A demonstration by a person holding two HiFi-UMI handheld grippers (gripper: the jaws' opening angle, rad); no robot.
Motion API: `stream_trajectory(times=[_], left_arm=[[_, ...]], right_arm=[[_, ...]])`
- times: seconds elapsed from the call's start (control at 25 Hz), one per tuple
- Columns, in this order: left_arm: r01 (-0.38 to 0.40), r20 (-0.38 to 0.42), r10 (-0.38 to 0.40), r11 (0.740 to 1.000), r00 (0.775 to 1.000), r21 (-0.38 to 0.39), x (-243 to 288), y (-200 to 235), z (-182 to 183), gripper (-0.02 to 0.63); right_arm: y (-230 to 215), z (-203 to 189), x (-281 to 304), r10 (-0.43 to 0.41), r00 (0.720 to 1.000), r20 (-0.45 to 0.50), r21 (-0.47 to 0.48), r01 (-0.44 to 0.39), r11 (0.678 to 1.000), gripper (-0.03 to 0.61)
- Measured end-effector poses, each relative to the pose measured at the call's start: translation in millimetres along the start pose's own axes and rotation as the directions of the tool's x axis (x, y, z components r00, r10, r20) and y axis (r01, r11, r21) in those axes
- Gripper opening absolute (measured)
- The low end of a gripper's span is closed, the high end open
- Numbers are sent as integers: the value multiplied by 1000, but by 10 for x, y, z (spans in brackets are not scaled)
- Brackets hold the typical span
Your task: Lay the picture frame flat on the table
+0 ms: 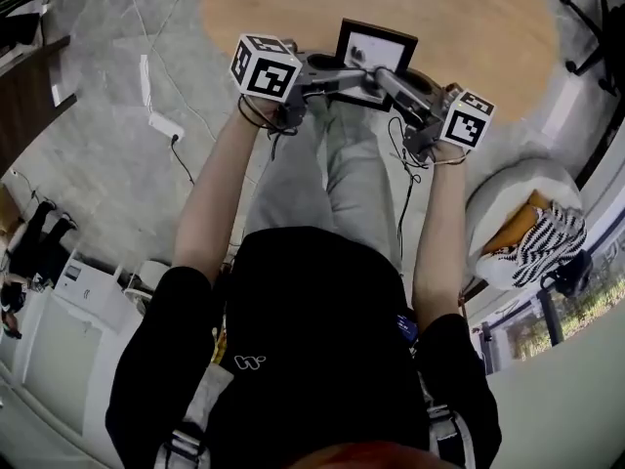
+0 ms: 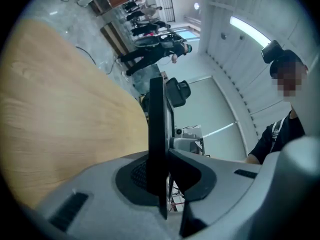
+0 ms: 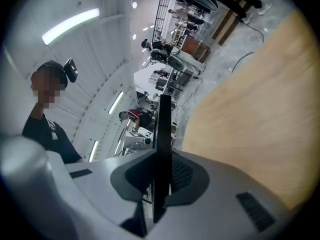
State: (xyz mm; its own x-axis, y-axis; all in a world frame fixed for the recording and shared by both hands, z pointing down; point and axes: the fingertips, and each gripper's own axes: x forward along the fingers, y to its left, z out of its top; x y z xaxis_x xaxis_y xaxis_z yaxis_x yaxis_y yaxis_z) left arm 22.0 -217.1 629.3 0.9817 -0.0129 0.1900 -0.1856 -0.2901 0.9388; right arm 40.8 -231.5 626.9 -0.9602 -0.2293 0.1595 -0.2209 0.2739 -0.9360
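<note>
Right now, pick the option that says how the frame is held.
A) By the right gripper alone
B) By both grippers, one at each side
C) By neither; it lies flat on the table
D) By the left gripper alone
B: the frame runs edge-on through the left gripper and the right gripper, each shut on it, and the head view shows one gripper at either side.

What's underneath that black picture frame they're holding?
The pale wooden tabletop spreads beneath the black picture frame, which the left claw and right claw pinch by its edges. The frame hides the wood directly below; whether they touch is unclear.
</note>
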Motion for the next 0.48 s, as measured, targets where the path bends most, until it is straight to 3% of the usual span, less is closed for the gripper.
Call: stream_trajectory(times=[0.32,0.48], left_arm=[[1,-17,-2,999,1000,-52,129,833,-332,40],[5,-30,-3,999,1000,43,106,958,-364,44]], right_arm=[[-809,-368,176,17,1000,3,86,-17,996,43],[-925,-353,234,57,998,-4,66,-56,996,43]])
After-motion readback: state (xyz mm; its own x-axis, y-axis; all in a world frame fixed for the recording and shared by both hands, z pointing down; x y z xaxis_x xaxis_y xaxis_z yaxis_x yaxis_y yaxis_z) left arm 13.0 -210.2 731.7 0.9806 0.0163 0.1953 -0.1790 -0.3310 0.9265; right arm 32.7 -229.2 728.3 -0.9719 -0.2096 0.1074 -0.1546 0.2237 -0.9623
